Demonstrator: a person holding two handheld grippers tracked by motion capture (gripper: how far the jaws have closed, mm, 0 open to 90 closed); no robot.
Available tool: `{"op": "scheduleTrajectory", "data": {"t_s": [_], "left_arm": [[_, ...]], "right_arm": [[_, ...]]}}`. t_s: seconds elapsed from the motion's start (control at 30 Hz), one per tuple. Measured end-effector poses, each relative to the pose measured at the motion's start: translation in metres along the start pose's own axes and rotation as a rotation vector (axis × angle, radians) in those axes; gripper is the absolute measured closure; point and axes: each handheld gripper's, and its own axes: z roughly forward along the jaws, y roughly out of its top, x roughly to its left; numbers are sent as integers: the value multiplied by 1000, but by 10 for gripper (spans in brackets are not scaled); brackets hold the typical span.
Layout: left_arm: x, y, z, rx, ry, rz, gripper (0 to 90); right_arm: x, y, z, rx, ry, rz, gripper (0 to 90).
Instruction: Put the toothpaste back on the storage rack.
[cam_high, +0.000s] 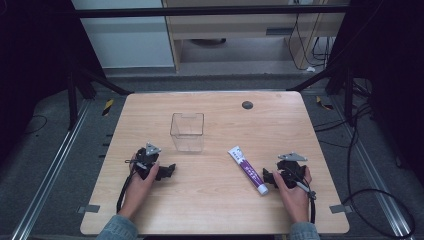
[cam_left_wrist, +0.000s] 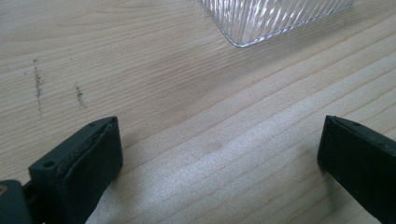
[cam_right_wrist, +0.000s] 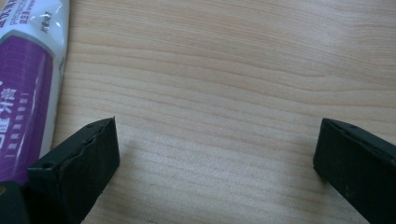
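A clear plastic box stands upright on the wooden table, a little left of the middle. A white and purple tube lies flat to its right, cap toward me. My left gripper rests on the table in front of the box, open, with bare wood between its jaws. In the left gripper view the gripper looks past a corner of the box. My right gripper rests just right of the tube, open and holding nothing. In the right gripper view the tube lies beside the left jaw of the gripper.
A small dark round disc sits near the table's far edge. Black frame struts rise at the far corners. Cables lie on the floor to the right of the table.
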Motion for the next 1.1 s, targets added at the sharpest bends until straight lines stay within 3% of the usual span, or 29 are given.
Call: {"op": "scheduleTrajectory", "data": {"t_s": [0.3, 0.47, 0.53, 0.63, 0.7, 0.8, 0.97, 1.1], "left_arm": [[0, 0, 1, -2, 2, -6, 0], [0, 0, 1, -2, 3, -6, 0], [0, 0, 1, -2, 3, -6, 0], [0, 0, 1, -2, 3, -7, 0], [0, 0, 1, -2, 3, -7, 0], [0, 0, 1, -2, 3, -7, 0], [0, 0, 1, -2, 3, -7, 0], [0, 0, 1, -2, 3, -6, 0]], "right_arm": [[3, -1, -1, -1, -13, 7, 6], [4, -2, -2, -3, 8, -14, 11], [2, 0, -8, -3, 59, -11, 105], [1, 1, -19, -20, 64, -6, 74], [4, 1, -30, -7, 58, -27, 84], [17, 0, -50, 0, 80, -65, 95], [26, 3, -64, -3, 88, -92, 122], [40, 10, -73, -1, 112, -148, 186]]}}
